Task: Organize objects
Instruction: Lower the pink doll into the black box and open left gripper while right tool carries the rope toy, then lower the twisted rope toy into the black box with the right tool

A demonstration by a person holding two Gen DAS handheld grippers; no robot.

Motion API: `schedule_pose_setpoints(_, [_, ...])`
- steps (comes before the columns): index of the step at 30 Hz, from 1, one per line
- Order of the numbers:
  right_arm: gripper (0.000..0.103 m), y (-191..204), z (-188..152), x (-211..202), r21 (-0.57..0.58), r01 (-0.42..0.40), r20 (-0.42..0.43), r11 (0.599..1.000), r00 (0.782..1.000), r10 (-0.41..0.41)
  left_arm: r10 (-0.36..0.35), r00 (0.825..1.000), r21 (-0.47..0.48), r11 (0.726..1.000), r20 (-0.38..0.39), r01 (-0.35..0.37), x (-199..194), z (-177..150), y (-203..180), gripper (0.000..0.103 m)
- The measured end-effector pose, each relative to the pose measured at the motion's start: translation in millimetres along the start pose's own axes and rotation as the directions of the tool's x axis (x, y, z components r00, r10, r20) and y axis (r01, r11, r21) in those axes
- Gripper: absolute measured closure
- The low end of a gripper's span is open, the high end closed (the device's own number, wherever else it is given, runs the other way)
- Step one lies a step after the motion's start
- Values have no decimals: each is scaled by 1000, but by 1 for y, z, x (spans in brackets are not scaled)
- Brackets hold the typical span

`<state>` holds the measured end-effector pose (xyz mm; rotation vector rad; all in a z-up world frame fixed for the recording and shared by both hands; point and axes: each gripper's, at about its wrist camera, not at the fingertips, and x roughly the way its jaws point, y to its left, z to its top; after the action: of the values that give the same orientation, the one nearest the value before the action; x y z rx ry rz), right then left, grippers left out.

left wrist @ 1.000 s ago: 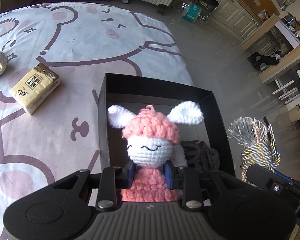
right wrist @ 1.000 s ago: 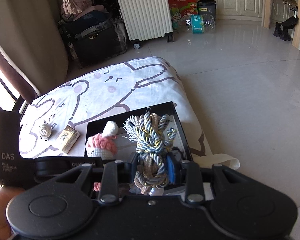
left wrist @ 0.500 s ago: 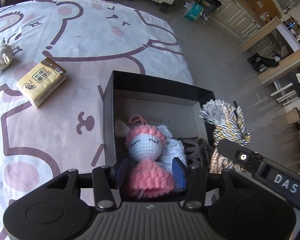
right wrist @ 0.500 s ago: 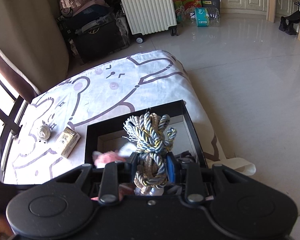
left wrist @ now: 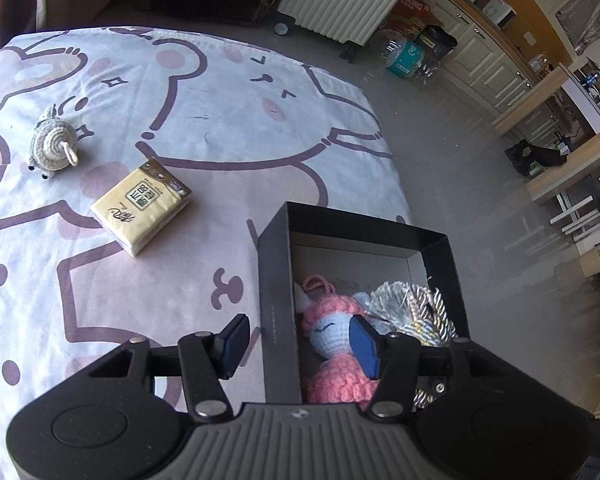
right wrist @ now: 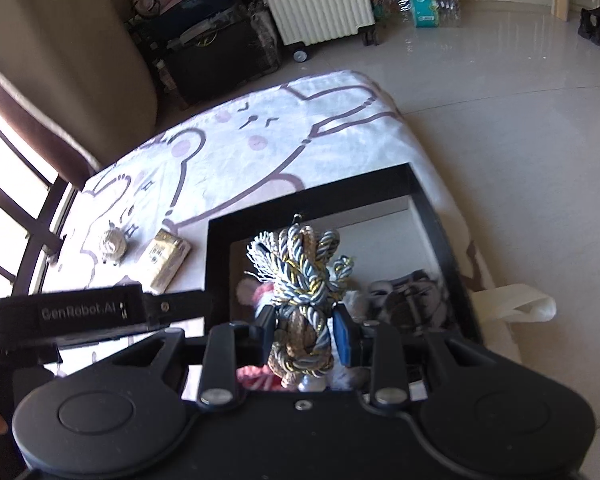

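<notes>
A pink and white crochet bunny doll [left wrist: 332, 336] lies inside the black box [left wrist: 278, 280] at the table's right end. My left gripper [left wrist: 300, 344] is open and empty, its jaws spread across the box's left wall. My right gripper [right wrist: 306, 330] is shut on a bundle of twisted gold, grey and white cord [right wrist: 300, 272] and holds it over the box [right wrist: 216, 264]. The cord also shows in the left wrist view [left wrist: 412, 312], beside the doll. The doll shows partly under the cord in the right wrist view [right wrist: 260, 294].
A yellow tissue pack [left wrist: 140, 204] and a small grey crochet toy [left wrist: 54, 144] lie on the bear-print cloth [left wrist: 220, 120] to the left of the box. A dark item [right wrist: 408, 296] lies in the box's right part. The table edge drops to the floor on the right.
My left gripper opened, let the doll go into the box and shifted left. My right gripper brought the cord bundle lower over the box.
</notes>
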<state>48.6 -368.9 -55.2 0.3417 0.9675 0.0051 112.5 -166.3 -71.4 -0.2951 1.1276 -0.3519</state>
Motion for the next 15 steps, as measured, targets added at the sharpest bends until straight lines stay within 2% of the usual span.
schedule_pose_setpoints(6, [72,15,-11,29,-4,-23,-59,1000,998,23,23,1000,-22,999,-2,-23,3,1,17,47])
schedule_pose_setpoints(10, [72,21,-9,34,-28,-19,-71,999,997,17,26,1000,-20,999,-9,-26,4,0,22,47])
schedule_pose_setpoints(13, [72,15,2,22,-35,-31,-46,999,998,30,17,1000,-18,1000,-13,-17,5,-1,23,47])
schedule_pose_setpoints(15, [72,8,14,16,-45,4,-10,999,1000,-4,10,1000,-14,1000,-13,-10,4,-1,23,47])
